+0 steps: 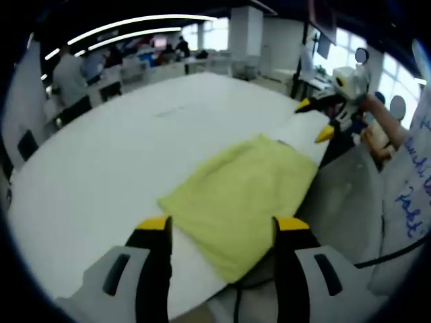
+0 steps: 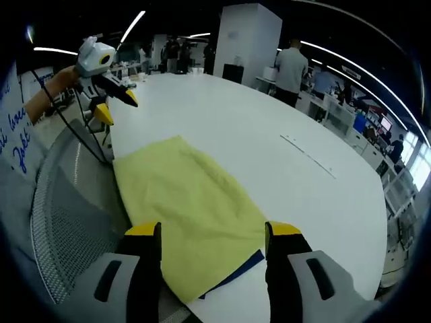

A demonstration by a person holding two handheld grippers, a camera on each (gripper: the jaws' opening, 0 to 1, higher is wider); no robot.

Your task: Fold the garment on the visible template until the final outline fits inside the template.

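Observation:
A folded yellow garment point(image 1: 249, 195) lies near the edge of the white table point(image 1: 135, 148). My left gripper point(image 1: 222, 225) hovers open over the garment's near end, with nothing between its jaws. Further along the table edge my right gripper point(image 1: 315, 119) is held up open, clear of the cloth. In the right gripper view the same yellow garment point(image 2: 188, 202) lies below my right gripper point(image 2: 213, 232), which is open and empty. A dark blue strip of the template point(image 2: 237, 272) peeks out from under the cloth's near corner. My left gripper point(image 2: 116, 106) hangs open above the table edge, past the garment's far end.
A grey mesh chair point(image 2: 67, 215) stands against the table edge beside the garment, also visible as the grey chair point(image 1: 343, 195). A sleeve with blue writing point(image 1: 411, 195) is close by. A thin marked line point(image 2: 306, 155) lies on the table point(image 2: 316, 195). People and desks are far behind.

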